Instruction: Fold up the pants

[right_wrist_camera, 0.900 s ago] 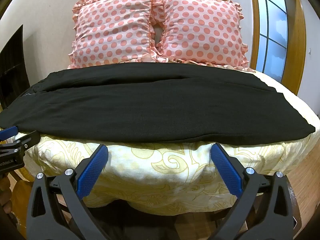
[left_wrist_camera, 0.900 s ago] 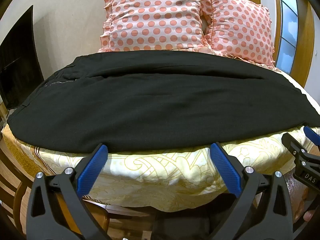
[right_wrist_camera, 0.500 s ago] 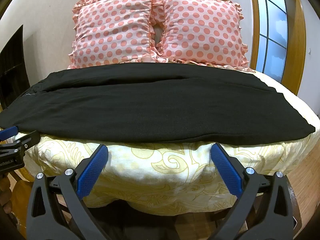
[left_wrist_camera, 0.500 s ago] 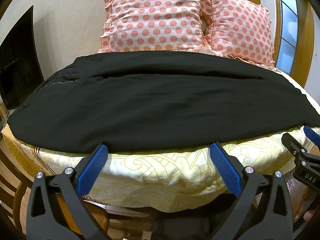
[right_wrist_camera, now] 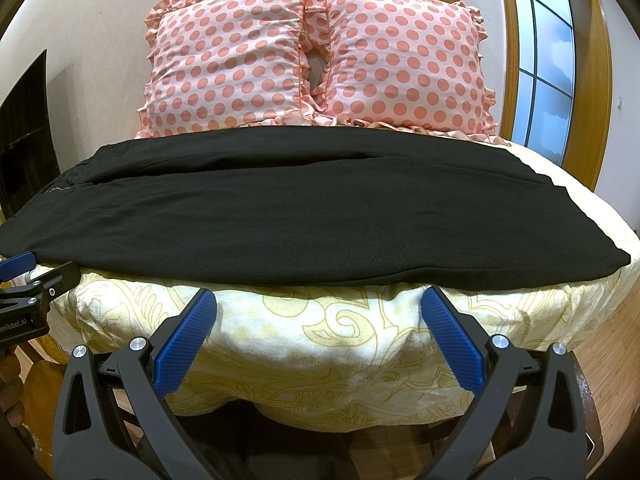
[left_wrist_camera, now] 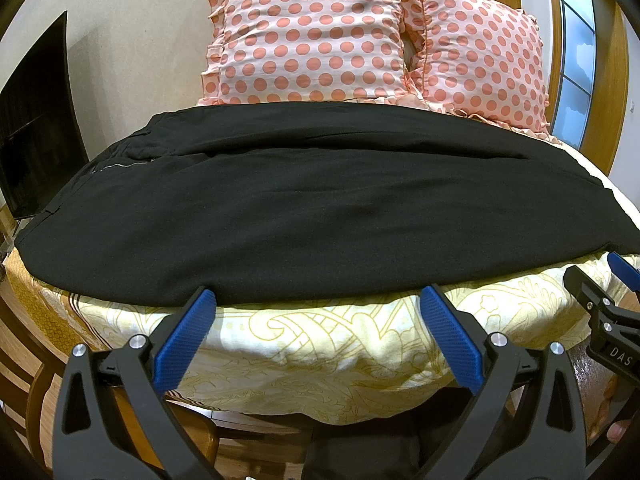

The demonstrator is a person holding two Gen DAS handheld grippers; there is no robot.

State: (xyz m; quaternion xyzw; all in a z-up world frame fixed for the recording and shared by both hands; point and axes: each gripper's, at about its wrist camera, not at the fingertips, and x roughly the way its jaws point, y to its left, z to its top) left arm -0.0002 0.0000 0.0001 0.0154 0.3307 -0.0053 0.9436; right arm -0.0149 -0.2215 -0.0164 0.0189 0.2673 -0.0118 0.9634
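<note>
Left claw (left_wrist_camera: 318, 294) spread | pants (left_wrist_camera: 320, 208) just beyond tips

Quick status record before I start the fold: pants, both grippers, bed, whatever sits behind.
pants: black pants spread flat across the bed, waist end toward the left, leg ends toward the right
left gripper: open, holding nothing, just short of the pants' near edge
right gripper: open, holding nothing, just short of the near edge
bed: yellow patterned cover, showing below the pants
behind: two pink polka-dot pillows against the wall
fold: not yet started
</note>
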